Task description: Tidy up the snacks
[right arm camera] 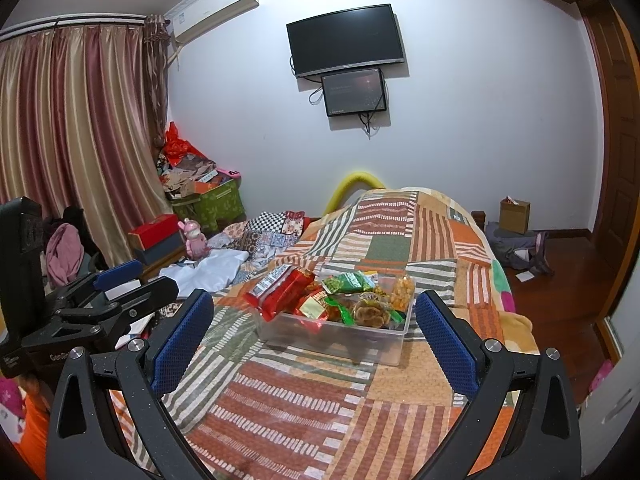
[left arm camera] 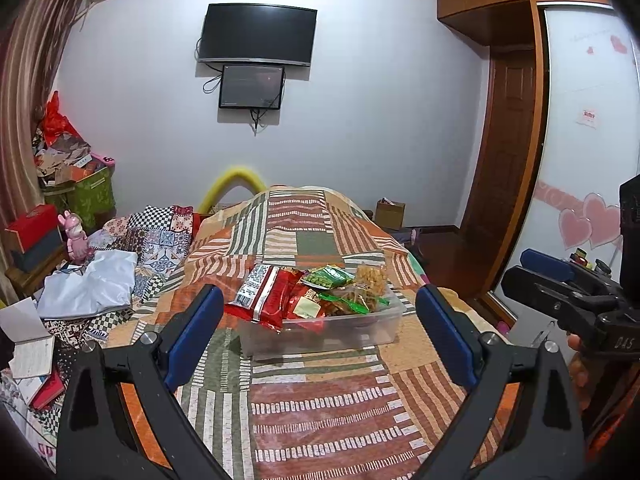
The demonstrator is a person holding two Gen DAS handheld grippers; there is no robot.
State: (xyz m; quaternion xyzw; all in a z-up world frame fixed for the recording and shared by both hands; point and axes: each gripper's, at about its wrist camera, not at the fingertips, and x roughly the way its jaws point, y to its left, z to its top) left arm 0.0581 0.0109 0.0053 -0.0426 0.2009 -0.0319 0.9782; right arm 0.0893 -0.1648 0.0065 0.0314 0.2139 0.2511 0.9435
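Blue-padded fingers of the left gripper [left arm camera: 318, 332] stand wide apart, empty, held level above the patchwork bedspread [left arm camera: 320, 400] and aimed at 12 o'clock toward the clear plastic box [left arm camera: 328, 330]. The right gripper [right arm camera: 314, 334] is likewise spread and empty, aimed at the same box, which sits on the bed between both finger pairs. Snack packets fill the box; a red packet [left arm camera: 266, 296] overhangs its 9 o'clock rim. "DAS" is legible on the right gripper's body at 3 o'clock in the left wrist view.
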